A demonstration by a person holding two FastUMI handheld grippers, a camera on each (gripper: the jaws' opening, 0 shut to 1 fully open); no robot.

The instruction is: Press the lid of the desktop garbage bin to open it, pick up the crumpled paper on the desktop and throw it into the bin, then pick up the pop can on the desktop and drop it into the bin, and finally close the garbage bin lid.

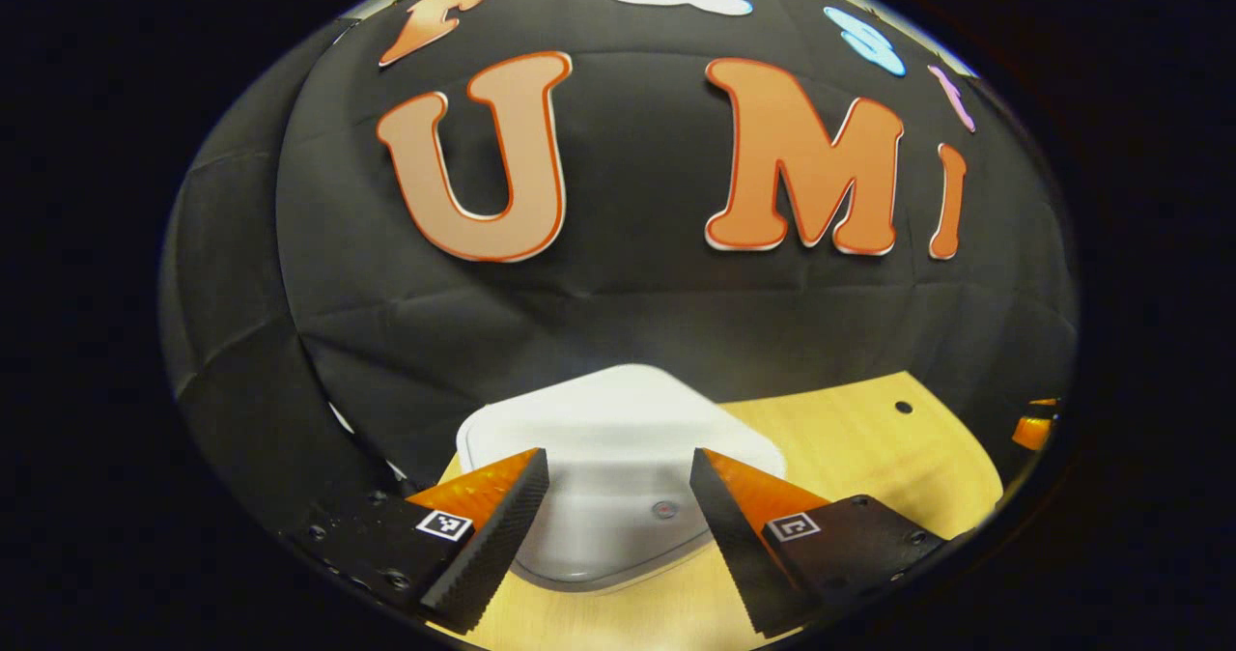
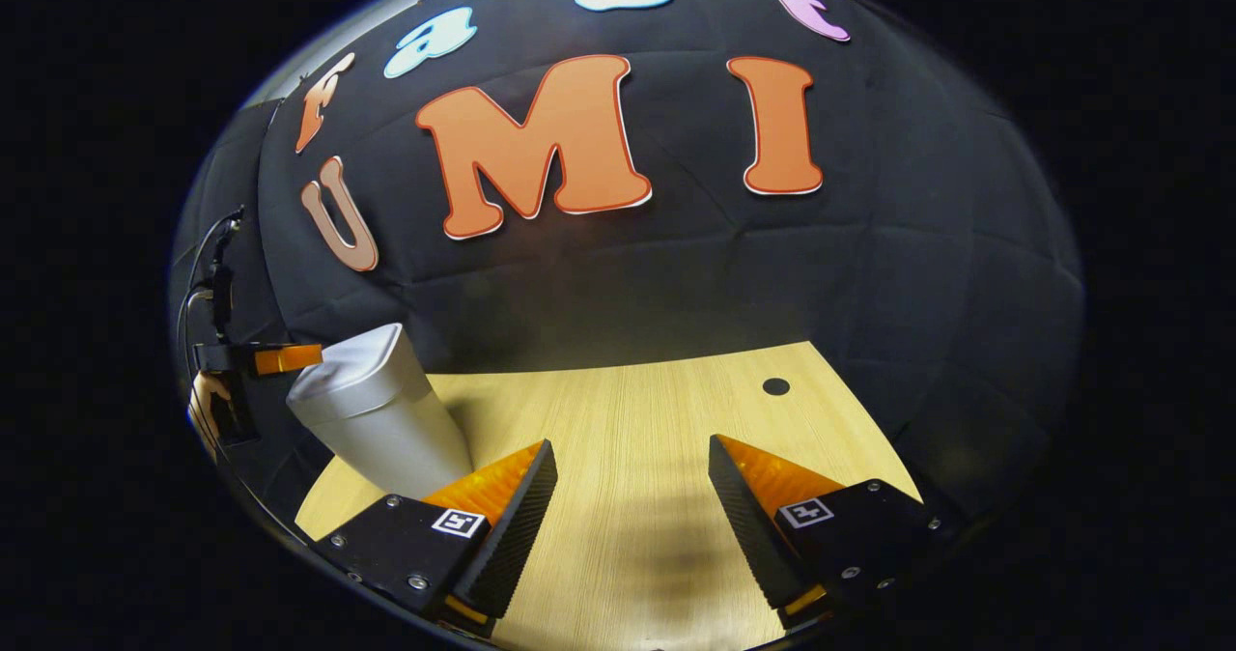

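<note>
Bin (image 1: 618,419) base behind fingers (image 1: 502,525); far gripper (image 1: 1035,427) edge-cropped.

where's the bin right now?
The bin stands on the table, lid closed, just ahead of the open left gripper; in the right gripper view it's far left.

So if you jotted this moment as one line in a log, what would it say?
bin lid: shut | left gripper: open, over lid | right gripper: open, above wooden desktop | bin: upright

Smooth matt plastic bin (image 1: 618,438), wood-grain desktop (image 2: 637,438)
</note>
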